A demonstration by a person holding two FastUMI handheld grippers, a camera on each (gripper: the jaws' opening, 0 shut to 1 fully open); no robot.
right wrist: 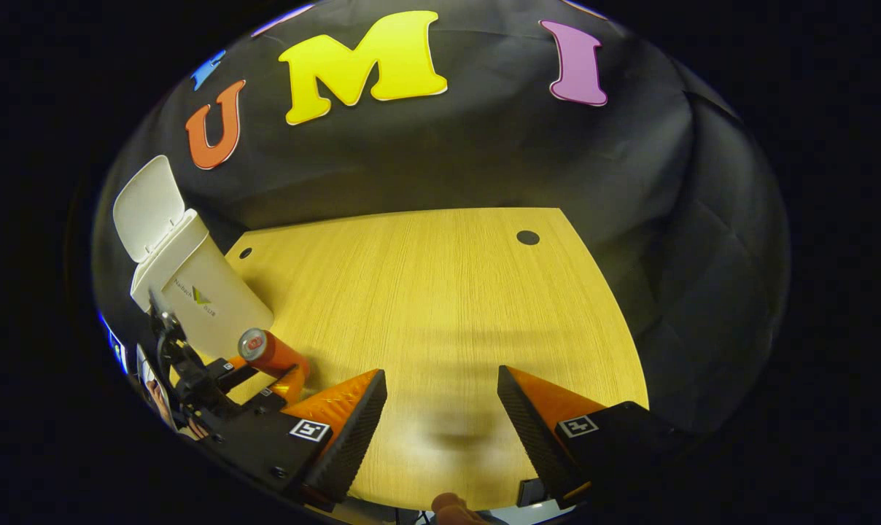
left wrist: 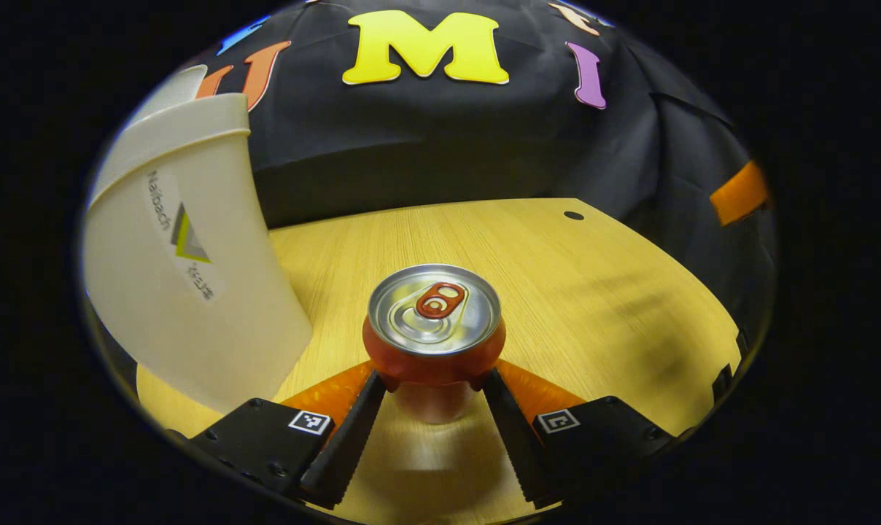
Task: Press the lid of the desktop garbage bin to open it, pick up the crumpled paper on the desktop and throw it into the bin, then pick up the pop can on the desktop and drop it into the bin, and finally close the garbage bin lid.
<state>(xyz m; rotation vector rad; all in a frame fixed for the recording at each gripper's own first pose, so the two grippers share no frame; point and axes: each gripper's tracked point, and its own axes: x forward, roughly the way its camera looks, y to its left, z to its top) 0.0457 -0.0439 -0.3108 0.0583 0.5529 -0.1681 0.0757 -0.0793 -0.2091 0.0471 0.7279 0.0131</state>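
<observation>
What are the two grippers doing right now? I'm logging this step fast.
Left gripper: closed on the pop can, beside the bin.
Right gripper: open, holding nothing, above the table.

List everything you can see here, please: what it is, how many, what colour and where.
Tall plastic garbage bin: one, off-white, far left of the table, lid flipped up.
Aluminium pop can: one, red with silver top, upright beside the bin, between the left gripper's fingers.
Wooden table: one, light yellow-brown, two dark round holes near its back edge.
Left gripper: one, closed on the can.
Right gripper: one, open over bare table.
</observation>
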